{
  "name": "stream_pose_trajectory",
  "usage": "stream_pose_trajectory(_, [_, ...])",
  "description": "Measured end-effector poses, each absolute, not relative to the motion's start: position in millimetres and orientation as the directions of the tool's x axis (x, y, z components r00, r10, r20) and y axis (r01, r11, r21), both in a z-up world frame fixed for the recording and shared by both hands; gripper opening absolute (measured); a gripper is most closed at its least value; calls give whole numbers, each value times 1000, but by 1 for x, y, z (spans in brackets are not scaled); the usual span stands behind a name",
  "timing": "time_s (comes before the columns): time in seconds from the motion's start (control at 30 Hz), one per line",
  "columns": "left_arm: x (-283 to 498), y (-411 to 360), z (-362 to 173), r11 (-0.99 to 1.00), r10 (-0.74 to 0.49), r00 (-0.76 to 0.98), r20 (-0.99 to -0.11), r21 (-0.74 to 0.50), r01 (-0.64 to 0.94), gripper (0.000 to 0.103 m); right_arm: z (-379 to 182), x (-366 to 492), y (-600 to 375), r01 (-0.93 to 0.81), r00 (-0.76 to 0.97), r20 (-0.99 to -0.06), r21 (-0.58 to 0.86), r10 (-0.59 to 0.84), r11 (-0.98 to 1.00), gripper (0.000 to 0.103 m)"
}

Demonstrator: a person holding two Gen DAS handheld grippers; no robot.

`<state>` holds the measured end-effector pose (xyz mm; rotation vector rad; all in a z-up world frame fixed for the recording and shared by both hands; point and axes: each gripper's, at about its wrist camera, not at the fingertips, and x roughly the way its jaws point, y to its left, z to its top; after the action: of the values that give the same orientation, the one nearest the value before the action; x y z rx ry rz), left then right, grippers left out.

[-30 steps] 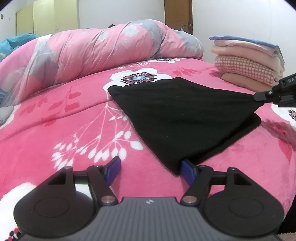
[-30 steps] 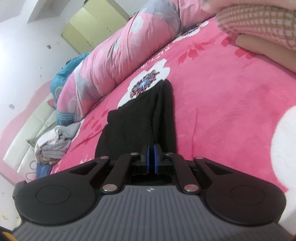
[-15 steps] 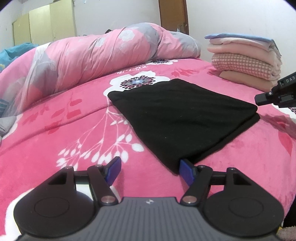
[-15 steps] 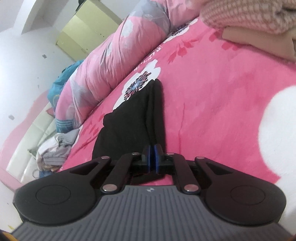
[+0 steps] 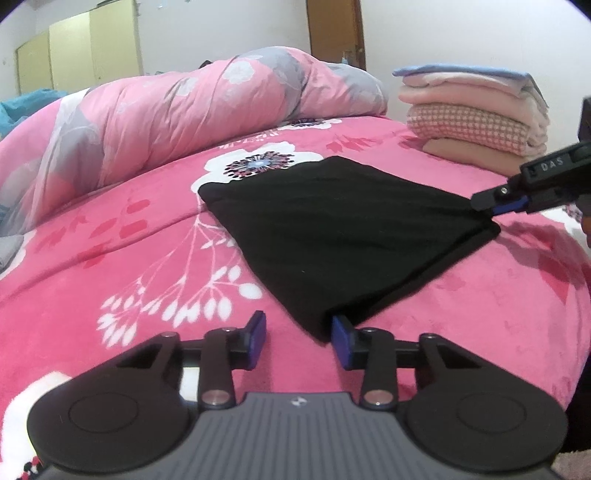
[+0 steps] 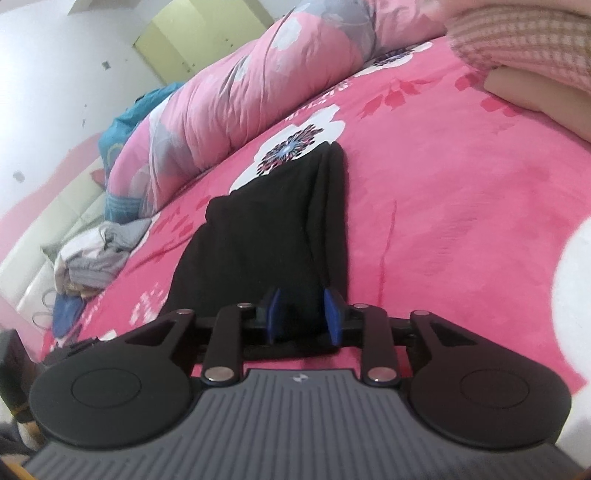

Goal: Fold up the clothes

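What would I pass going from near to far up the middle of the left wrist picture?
Left gripper → folded black garment → white flower print on the pink blanket → rolled pink quilt → brown door.

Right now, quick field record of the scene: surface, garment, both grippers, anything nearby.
surface: pink floral bedspread
garment: black cloth, folded, lying flat
left gripper: open, at the cloth's near corner, one finger touching it
right gripper: open, cloth corner between its fingers, not clamped
stack: folded clothes, beyond the cloth on the right
duvet: rolled pink one along the far side
unfolded pile: grey clothes, far left
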<state>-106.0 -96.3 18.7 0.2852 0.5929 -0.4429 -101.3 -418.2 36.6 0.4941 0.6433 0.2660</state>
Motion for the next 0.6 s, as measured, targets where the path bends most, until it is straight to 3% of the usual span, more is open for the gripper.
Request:
stream_pose_trajectory(0.03, [-108,-99,18,864,-313,745,-589,149,481,32,38,-102,-417,-87,776,-507,502,374,861,25])
stream_pose_trajectory(0.07, [-110,-101,18,859,-308,753,-581,171,483,27,39,-103,-415,-89,781,-508,486,364,869,20])
stream_pose_trajectory(0.1, [-112,-105,19,854,-300,764,-572,196,482,15,40,-104,-413,-90,785,-509,471,354,878,6])
stream_pose_trajectory(0.13, [-116,-108,21,847,-290,780,-555,231,479,7,42,-105,-412,-92,789,-509,455,343,886,3])
stream_pose_trajectory(0.3, [-138,-127,26,755,-249,841,-481,447,479,6,47,-111,-406,-93,806,-509,394,301,915,1])
stream_pose_trajectory(0.4, [-132,-130,10,724,-223,809,-544,463,512,5,35,-110,-407,-61,786,-545,400,291,914,1])
stream_pose_trajectory(0.6, [-140,-129,13,683,-227,821,-524,516,518,5,45,-117,-401,-81,803,-524,376,284,923,1])
